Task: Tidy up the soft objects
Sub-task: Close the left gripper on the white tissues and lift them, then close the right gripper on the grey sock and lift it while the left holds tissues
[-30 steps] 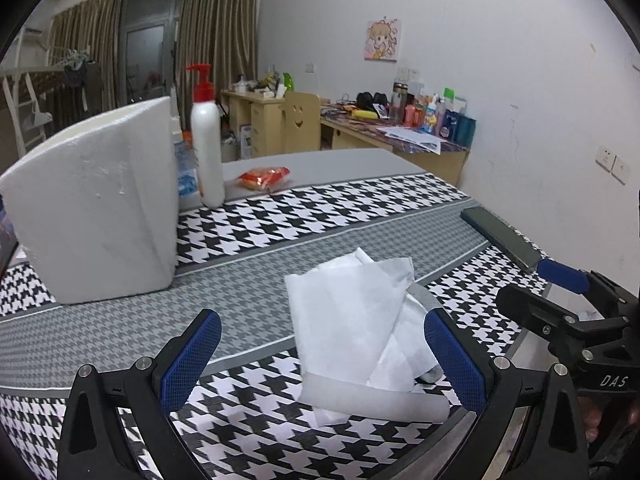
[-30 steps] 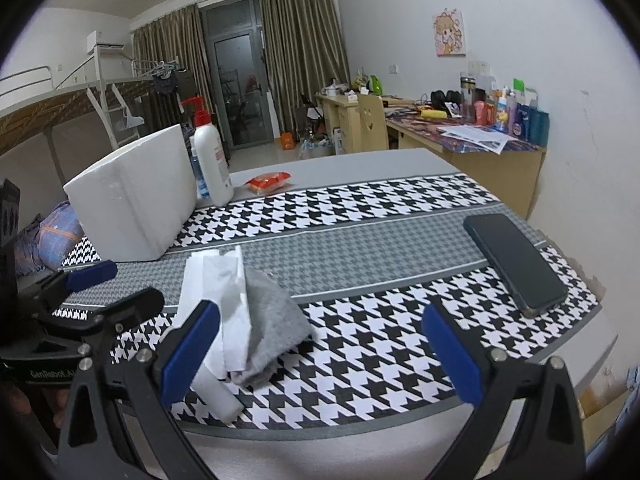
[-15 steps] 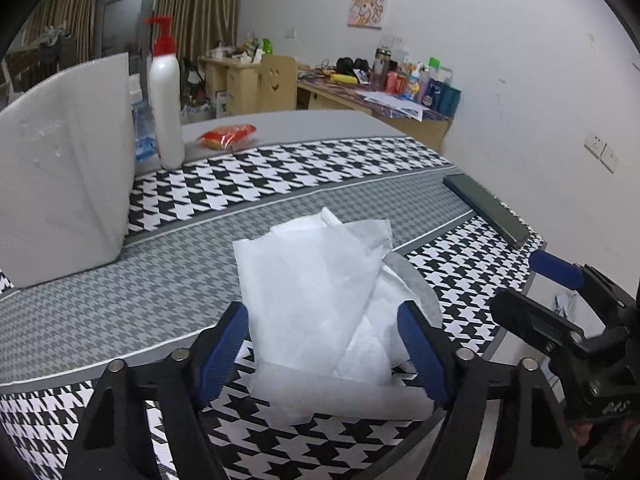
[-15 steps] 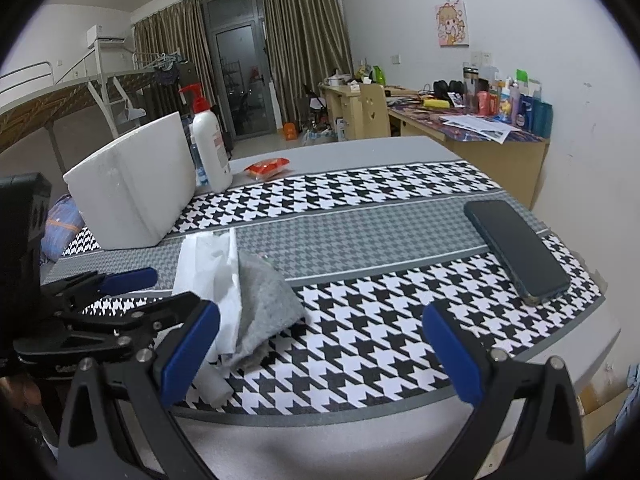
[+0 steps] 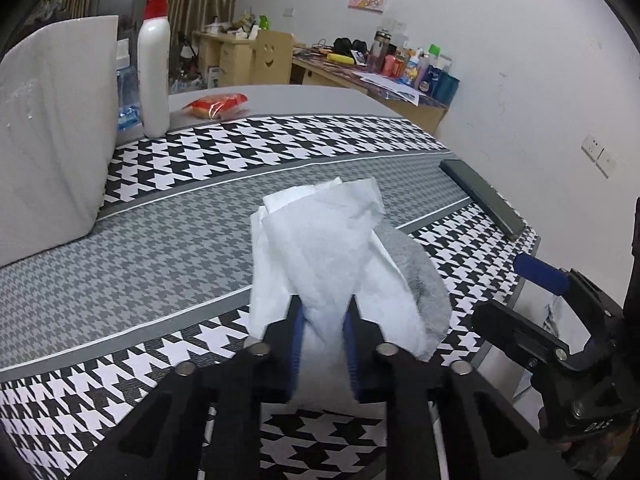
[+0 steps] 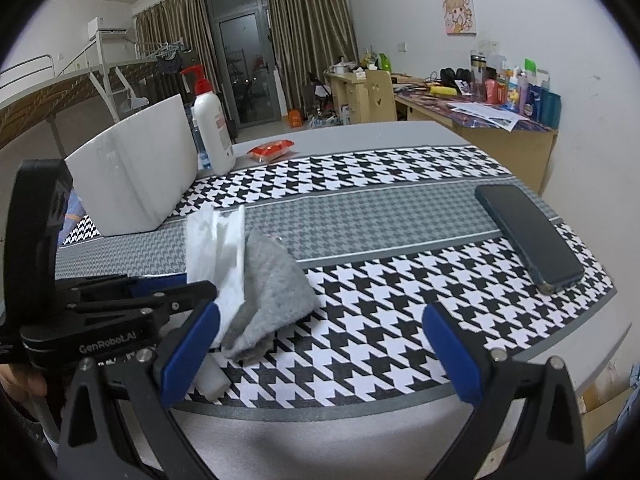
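Observation:
A white tissue (image 5: pixel 320 240) lies crumpled over a grey cloth (image 5: pixel 424 280) on the houndstooth table runner (image 5: pixel 180 264). The jaws of my left gripper (image 5: pixel 322 312) are closing, and their blue pads pinch the near end of the tissue, which bunches into a ridge between them. From the right wrist view, the tissue (image 6: pixel 216 240) stands up beside the grey cloth (image 6: pixel 272 288), with the left gripper (image 6: pixel 192 286) at its near edge. My right gripper (image 6: pixel 322 316) hangs open over the runner just right of the pile, with nothing between its fingers.
A white foam block (image 5: pixel 52 152), a white pump bottle (image 5: pixel 154 72) and a red packet (image 5: pixel 216 104) stand at the back left. A dark phone (image 6: pixel 528 232) lies near the table's right edge. Desks with clutter line the far wall.
The left gripper has dropped toward the tissue and gone from wide open to pinching it, and the flat tissue has bunched upward. The right gripper has stayed in place.

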A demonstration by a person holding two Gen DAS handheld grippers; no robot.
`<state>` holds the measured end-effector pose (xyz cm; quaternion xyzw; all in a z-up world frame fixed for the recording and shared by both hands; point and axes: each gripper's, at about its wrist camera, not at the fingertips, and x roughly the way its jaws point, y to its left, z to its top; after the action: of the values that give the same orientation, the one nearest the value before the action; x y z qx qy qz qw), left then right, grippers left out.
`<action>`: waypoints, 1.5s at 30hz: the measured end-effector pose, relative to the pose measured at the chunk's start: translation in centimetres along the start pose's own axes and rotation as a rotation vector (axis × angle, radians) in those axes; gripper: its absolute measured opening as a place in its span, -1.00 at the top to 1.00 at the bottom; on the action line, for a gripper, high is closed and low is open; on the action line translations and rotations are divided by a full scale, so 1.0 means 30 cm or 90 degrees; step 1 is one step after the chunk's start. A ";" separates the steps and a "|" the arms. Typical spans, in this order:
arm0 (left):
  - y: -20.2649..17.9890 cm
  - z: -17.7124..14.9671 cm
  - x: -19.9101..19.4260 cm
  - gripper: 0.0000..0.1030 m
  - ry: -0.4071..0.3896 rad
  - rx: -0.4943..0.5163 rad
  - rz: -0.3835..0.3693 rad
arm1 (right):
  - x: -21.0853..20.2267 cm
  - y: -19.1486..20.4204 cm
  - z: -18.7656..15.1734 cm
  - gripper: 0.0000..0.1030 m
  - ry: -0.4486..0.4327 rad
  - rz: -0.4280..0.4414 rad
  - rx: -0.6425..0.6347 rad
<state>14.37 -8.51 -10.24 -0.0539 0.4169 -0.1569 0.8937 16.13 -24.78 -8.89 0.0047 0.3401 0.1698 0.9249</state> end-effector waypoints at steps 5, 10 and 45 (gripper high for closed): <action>0.003 0.001 -0.029 0.85 -0.013 0.002 0.000 | 0.022 -0.002 -0.004 -0.99 0.010 0.007 0.003; 0.002 0.012 -0.074 0.85 -0.033 0.010 0.006 | 0.033 0.000 0.000 -0.99 0.011 0.013 0.000; 0.084 0.004 -0.230 0.85 -0.111 -0.024 0.045 | 0.157 0.068 0.007 0.59 0.091 0.036 -0.040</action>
<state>10.88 -3.90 -5.72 -0.0697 0.3417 -0.1119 0.9305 18.97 -21.33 -11.42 -0.0270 0.3992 0.2061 0.8930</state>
